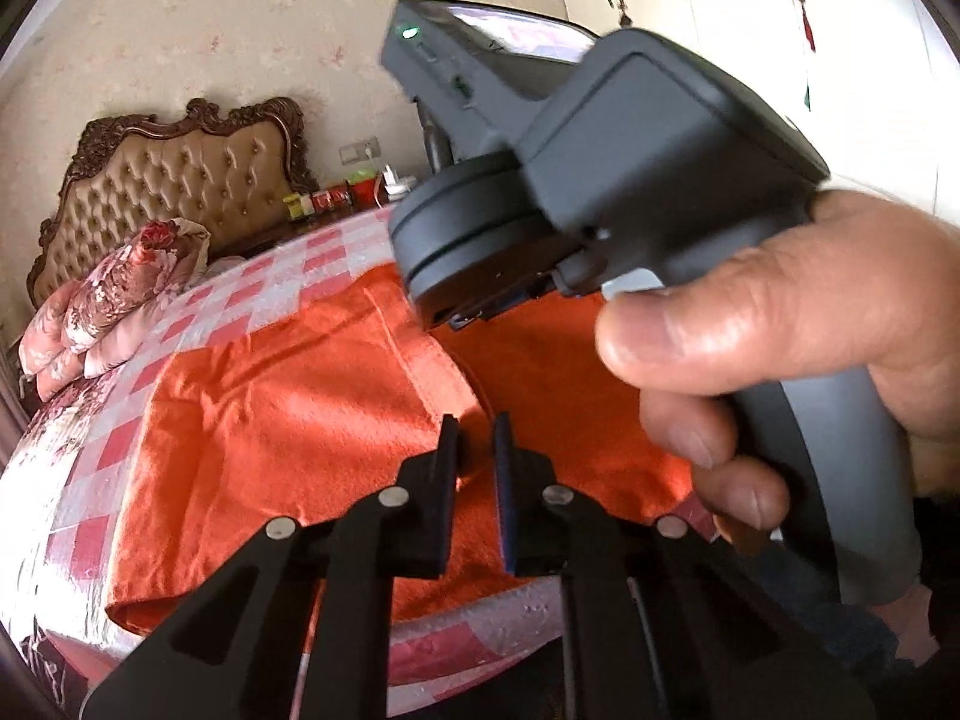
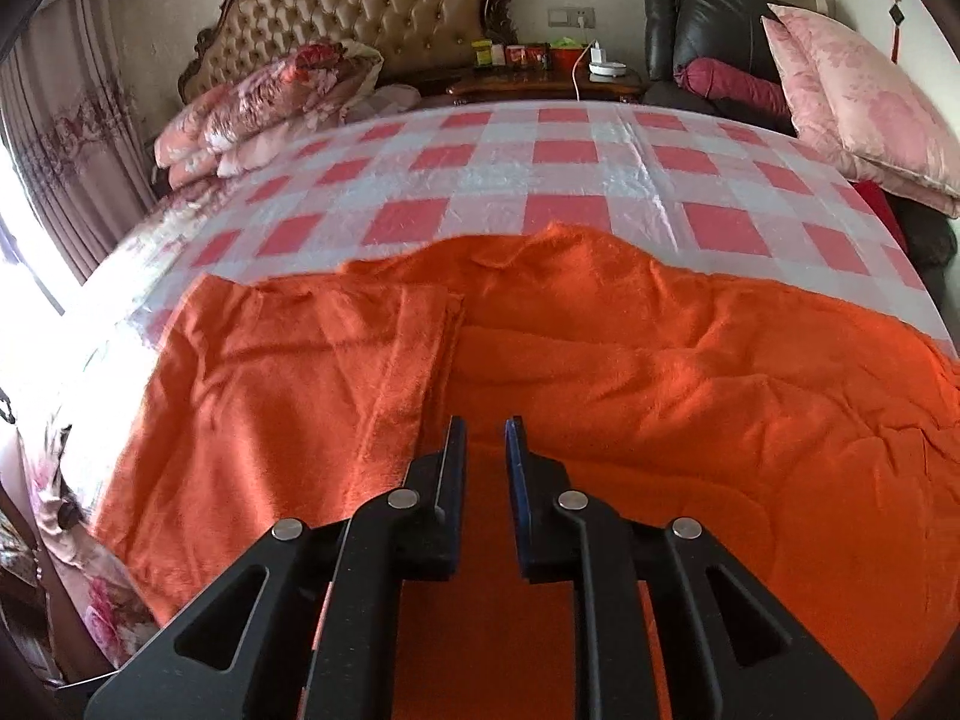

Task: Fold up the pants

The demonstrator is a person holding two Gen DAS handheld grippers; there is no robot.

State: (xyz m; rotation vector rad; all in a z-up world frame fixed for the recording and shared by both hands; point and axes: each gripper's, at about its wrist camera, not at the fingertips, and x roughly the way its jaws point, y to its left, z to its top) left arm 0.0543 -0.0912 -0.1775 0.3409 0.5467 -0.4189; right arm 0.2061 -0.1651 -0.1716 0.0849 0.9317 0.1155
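Nearest, left gripper [image 1: 476,438]: black two-finger tool, jaws standing a narrow gap apart, nothing pinched between them, tips hovering over cloth. Right gripper [image 2: 485,441]: same black make, jaws likewise parted by a slim gap, empty, tips just above the cloth; its grey handle and camera housing show in the left view, held by a person's bare hand [image 1: 780,324]. Beneath both: orange fleece pants [image 2: 600,360], spread across the near edge of the bed, one flat rectangular portion laid to the left, rumpled bulk running right. Under them: red-and-white checked bedspread [image 2: 564,180]. Further back, left: stack of folded pink floral quilts [image 2: 270,102]. Right: pale pink pillow [image 2: 858,96] leaning against a black leather chair [image 2: 708,18]. Farthest: tan tufted headboard with carved dark wooden frame [image 2: 360,12]; dark wooden nightstand [image 2: 540,84] bearing small boxes.
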